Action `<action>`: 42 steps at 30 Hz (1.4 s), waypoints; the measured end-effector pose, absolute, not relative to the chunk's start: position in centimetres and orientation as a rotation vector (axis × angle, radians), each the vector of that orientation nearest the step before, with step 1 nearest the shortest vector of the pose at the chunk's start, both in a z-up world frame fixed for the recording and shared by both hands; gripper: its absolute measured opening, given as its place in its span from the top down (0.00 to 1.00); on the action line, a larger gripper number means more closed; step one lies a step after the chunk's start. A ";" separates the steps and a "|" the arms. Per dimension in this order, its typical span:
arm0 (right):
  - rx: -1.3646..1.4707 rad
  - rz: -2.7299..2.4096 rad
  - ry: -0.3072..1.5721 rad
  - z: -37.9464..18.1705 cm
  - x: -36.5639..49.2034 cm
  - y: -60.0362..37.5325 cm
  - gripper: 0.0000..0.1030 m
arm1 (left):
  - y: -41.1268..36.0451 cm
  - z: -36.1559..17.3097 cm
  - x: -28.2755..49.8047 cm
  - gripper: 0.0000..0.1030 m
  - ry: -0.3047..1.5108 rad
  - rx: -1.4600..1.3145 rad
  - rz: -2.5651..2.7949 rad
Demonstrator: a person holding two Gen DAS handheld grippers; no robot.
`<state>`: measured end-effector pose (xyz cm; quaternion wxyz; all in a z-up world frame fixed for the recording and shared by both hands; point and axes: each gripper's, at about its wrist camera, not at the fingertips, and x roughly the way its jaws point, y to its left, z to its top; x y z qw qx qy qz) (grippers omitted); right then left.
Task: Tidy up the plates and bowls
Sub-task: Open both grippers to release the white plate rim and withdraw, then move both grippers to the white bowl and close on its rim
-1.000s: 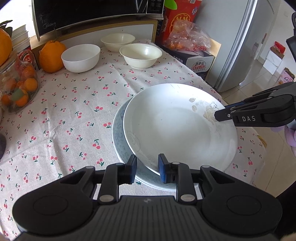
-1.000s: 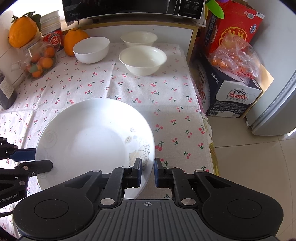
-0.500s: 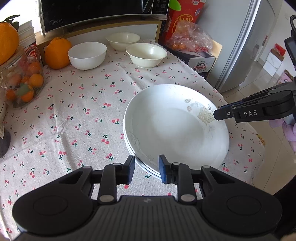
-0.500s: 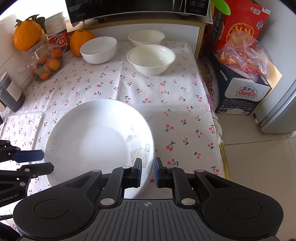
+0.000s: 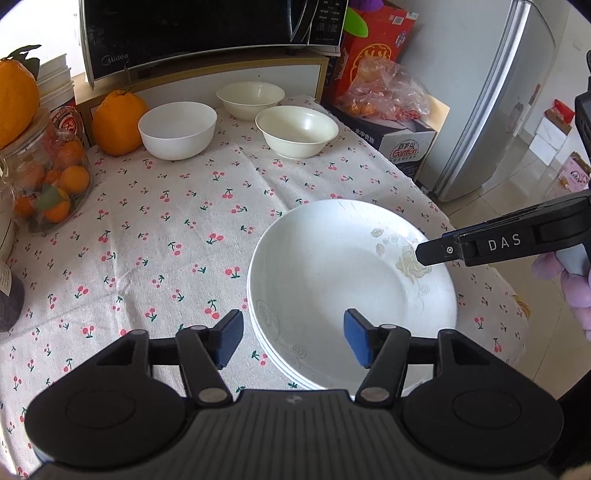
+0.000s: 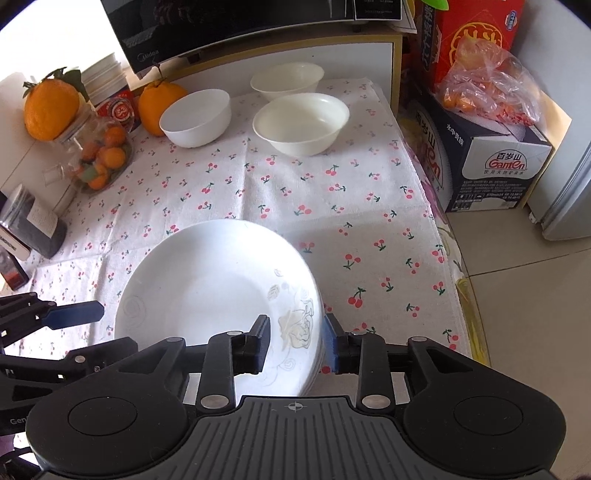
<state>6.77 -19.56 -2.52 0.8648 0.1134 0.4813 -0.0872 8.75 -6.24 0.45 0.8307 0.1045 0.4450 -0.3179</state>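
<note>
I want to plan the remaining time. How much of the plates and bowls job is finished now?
Plates look done: the plate stack sits on the tablecloth. The left gripper and right gripper have just been opening, their pads off its rim. Left: three bowls, standing separately.

Cherry-print tablecloth; Midea microwave on a wooden stand at the back, large orange citrus beside it. Glass jar of small oranges left, another citrus on top. Right: Ganten box, bagged fruit, probably tangerines, red carton, silver fridge.
</note>
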 end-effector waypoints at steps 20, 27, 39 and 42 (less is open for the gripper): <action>0.328 -0.228 0.876 -2.3 10.4 -22.9 0.21 | -7.8 0.7 13.3 0.06 0.891 0.132 -0.531; 0.324 -0.257 0.910 -2.9 11.9 -24.4 0.21 | -8.7 0.4 16.1 0.02 0.868 0.183 -0.468; 0.221 -0.164 0.862 -0.9 18.6 -23.4 0.16 | -8.0 0.1 23.8 0.02 0.854 0.059 -0.299; 0.242 -0.151 0.826 -0.6 21.1 -23.4 0.16 | -7.3 0.1 25.2 0.02 0.835 0.008 -0.264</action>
